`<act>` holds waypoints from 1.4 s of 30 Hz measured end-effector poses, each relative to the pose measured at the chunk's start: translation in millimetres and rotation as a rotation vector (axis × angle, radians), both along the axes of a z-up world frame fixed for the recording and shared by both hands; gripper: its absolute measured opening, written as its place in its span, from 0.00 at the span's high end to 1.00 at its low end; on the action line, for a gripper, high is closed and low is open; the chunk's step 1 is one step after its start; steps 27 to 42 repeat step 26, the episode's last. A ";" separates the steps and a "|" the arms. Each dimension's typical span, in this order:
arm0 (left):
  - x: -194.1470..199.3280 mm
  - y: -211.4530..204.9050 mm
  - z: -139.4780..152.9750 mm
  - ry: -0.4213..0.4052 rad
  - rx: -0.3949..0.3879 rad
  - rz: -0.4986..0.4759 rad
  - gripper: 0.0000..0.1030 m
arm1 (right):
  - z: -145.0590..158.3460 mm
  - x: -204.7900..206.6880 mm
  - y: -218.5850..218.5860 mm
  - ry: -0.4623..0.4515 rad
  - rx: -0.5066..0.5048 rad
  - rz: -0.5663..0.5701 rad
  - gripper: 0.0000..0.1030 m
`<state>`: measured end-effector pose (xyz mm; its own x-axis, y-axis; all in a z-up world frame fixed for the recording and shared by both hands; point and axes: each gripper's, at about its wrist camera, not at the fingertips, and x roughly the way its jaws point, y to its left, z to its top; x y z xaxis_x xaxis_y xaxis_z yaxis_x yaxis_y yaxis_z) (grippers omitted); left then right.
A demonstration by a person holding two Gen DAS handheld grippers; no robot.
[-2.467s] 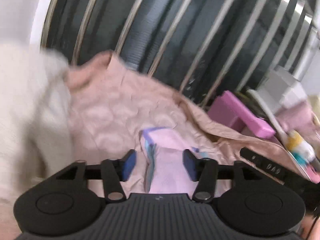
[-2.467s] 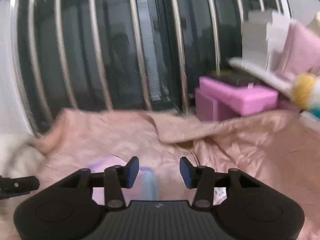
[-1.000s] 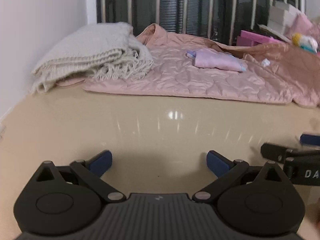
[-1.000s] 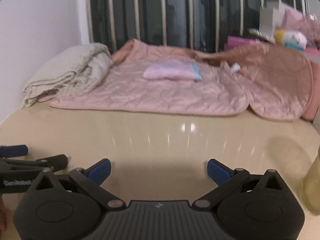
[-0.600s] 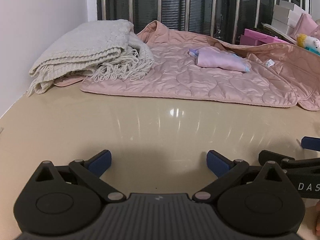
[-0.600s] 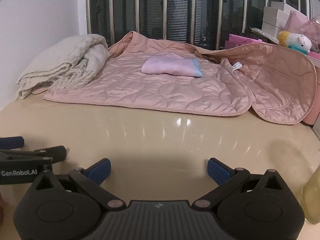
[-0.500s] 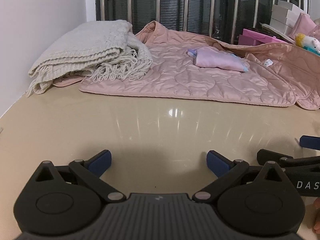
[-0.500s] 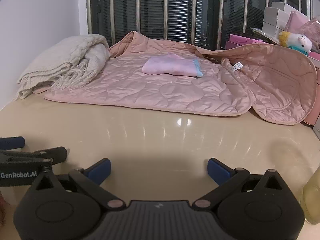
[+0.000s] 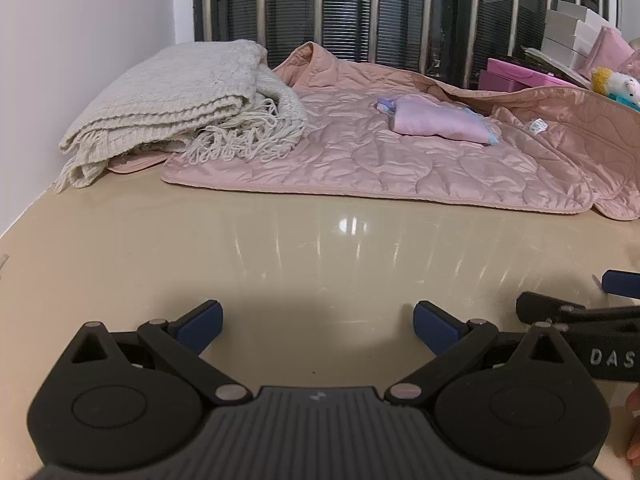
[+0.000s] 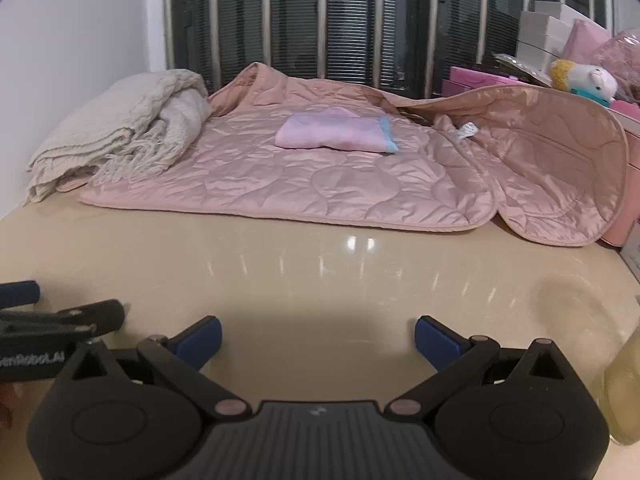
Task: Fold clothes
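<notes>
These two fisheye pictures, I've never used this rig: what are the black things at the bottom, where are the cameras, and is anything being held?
Each picture comes from a camera mounted on a handheld two-finger gripper, looking forward along its fingers. The left wrist view shows the left gripper; the right wrist view shows the right gripper. Both are open and hold nothing, above a glossy beige table. Farther back lies a pink quilted blanket, with a folded pink garment on it and a cream knitted blanket at its left.
</notes>
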<state>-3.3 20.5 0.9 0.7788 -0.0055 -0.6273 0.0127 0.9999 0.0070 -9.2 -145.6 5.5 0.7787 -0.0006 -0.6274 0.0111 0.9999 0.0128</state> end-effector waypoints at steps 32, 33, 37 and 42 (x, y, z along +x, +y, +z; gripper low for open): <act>-0.9 0.1 -0.3 -0.001 0.002 0.014 0.01 | -0.1 0.9 -2.5 0.000 0.006 0.042 0.00; -0.9 0.1 -0.3 -0.001 0.002 0.014 0.01 | -0.1 0.9 -2.5 0.000 0.006 0.042 0.00; -0.9 0.1 -0.3 -0.001 0.002 0.014 0.01 | -0.1 0.9 -2.5 0.000 0.006 0.042 0.00; -0.9 0.1 -0.3 -0.001 0.002 0.014 0.01 | -0.1 0.9 -2.5 0.000 0.006 0.042 0.00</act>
